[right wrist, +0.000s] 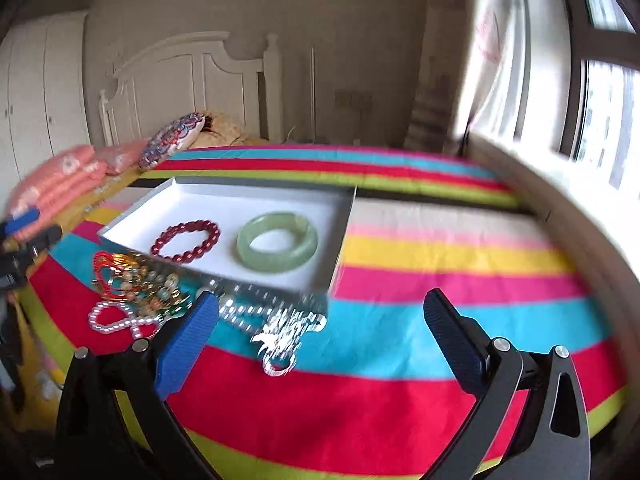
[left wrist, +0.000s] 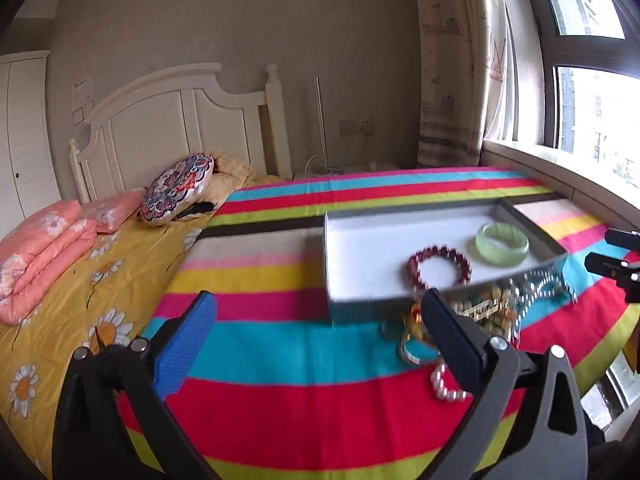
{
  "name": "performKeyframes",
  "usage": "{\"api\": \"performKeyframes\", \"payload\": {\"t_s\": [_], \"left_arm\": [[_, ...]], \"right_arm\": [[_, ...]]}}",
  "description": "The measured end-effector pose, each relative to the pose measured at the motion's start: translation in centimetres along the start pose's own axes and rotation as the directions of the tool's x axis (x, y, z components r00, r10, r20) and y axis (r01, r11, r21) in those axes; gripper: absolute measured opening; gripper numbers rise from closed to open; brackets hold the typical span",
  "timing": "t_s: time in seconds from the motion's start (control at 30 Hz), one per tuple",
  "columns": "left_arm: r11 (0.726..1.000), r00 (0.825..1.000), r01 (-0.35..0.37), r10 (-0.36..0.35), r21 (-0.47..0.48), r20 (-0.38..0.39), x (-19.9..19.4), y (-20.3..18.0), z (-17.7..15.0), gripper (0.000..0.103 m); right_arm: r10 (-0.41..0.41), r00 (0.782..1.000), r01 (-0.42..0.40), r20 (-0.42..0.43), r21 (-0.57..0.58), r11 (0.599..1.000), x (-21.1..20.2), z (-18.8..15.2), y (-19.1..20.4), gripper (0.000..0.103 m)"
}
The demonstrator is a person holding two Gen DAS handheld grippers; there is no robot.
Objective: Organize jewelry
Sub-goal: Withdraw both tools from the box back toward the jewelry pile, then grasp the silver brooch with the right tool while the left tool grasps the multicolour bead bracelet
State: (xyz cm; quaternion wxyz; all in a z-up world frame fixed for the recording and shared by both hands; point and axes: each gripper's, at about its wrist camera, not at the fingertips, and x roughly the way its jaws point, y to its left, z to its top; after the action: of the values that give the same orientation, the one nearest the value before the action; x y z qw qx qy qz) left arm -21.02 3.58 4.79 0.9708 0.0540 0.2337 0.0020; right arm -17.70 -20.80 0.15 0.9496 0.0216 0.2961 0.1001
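Green bangle (red bracelet beside)

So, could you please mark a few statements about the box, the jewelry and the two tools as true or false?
1. The green bangle lies inside the white box. True.
2. The dark red bead bracelet lies on the striped cloth outside the box. False: it lies in the box, beside the bangle.
3. The right tool holds the silver necklace. False: its jaws stand wide open with nothing between them.
4. A pile of jewelry lies on the striped cloth in front of the box. True.
5. The left tool is shut. False: it is open and empty.
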Motion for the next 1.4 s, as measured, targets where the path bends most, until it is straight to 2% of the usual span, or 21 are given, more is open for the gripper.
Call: {"api": "performKeyframes", "payload": {"t_s": [0.07,0.17,0.3,0.47,0.53,0.6,0.73,0.87,0.93,0.97,1.07,1.17,1.23,1.3,1.4], "left_arm": [[1.0,1.0,0.005,-0.005,0.0,-0.016,-0.4,-0.3,-1.2,0.101],[1.0,1.0,0.014,-0.014,-0.012,0.001,-1.0,-0.4,-2.4,0.101],[0.996,0.999,0.034,-0.031,-0.078,0.033,-1.3,-0.4,-2.8,0.101],[0.997,0.997,0.058,-0.056,-0.056,0.048,-1.5,-1.4,-3.1,0.101],[0.997,0.997,0.063,-0.061,-0.049,0.039,-1.3,-1.7,-3.4,0.101],[0.996,0.997,0.07,-0.068,-0.053,0.032,-1.1,-1.7,-3.8,0.101],[0.996,0.997,0.074,-0.072,-0.051,0.029,-1.0,-1.7,-4.1,0.101],[0.996,0.996,0.082,-0.081,-0.028,0.046,-1.5,-2.0,-3.9,0.101],[0.996,0.995,0.084,-0.083,-0.016,0.053,-1.7,-2.2,-3.8,0.101],[0.996,0.995,0.088,-0.087,-0.008,0.057,-1.8,-2.4,-3.6,0.101],[0.992,0.99,0.123,-0.123,0.009,0.067,-2.2,-3.0,-3.0,0.101],[0.98,0.977,0.197,-0.199,0.035,0.076,-2.6,-4.1,-1.9,0.101],[0.969,0.967,0.242,-0.245,0.053,0.065,-2.3,-5.0,-1.2,0.101],[0.949,0.952,0.303,-0.306,0.081,0.024,-1.2,-6.3,-0.4,0.098],[0.926,0.936,0.353,-0.348,0.131,-0.057,0.9,-8.7,0.1,0.087]], "right_arm": [[0.05,0.998,-0.047,-0.043,0.059,0.997,0.6,-1.0,-0.7,0.099],[0.022,0.997,-0.019,-0.072,0.041,0.999,1.3,-1.5,-0.5,0.098],[0.021,0.996,-0.019,-0.091,0.022,1.0,1.7,-1.9,0.4,0.098],[0.003,0.993,-0.005,-0.116,-0.024,1.0,2.8,-1.9,1.7,0.098],[-0.001,0.993,-0.003,-0.116,-0.029,1.0,2.9,-1.8,1.9,0.094],[0.002,0.991,-0.006,-0.137,-0.026,1.0,3.4,-1.6,2.0,0.081],[0.002,0.987,-0.005,-0.162,-0.018,1.0,4.5,-1.6,2.2,0.07],[-0.009,0.988,0.001,-0.153,-0.053,0.999,4.6,-1.5,2.4,0.047],[-0.013,0.989,0.003,-0.149,-0.068,0.998,4.4,-1.7,2.3,0.04],[-0.007,0.99,-0.003,-0.142,-0.075,0.997,4.2,-1.8,2.2,0.032],[-0.015,0.993,0.004,-0.118,-0.091,0.996,3.6,-2.2,2.0,0.029],[-0.013,0.997,0.008,-0.07,-0.073,0.997,2.5,-2.3,1.5,0.016],[-0.004,0.998,0.001,-0.059,-0.054,0.999,2.0,-2.3,1.0,0.015],[-0.007,0.999,0.005,-0.052,-0.049,0.999,1.8,-2.3,0.7,0.015],[0.002,0.999,-0.003,-0.033,-0.022,1.0,1.3,-2.5,0.2,0.015]]}}
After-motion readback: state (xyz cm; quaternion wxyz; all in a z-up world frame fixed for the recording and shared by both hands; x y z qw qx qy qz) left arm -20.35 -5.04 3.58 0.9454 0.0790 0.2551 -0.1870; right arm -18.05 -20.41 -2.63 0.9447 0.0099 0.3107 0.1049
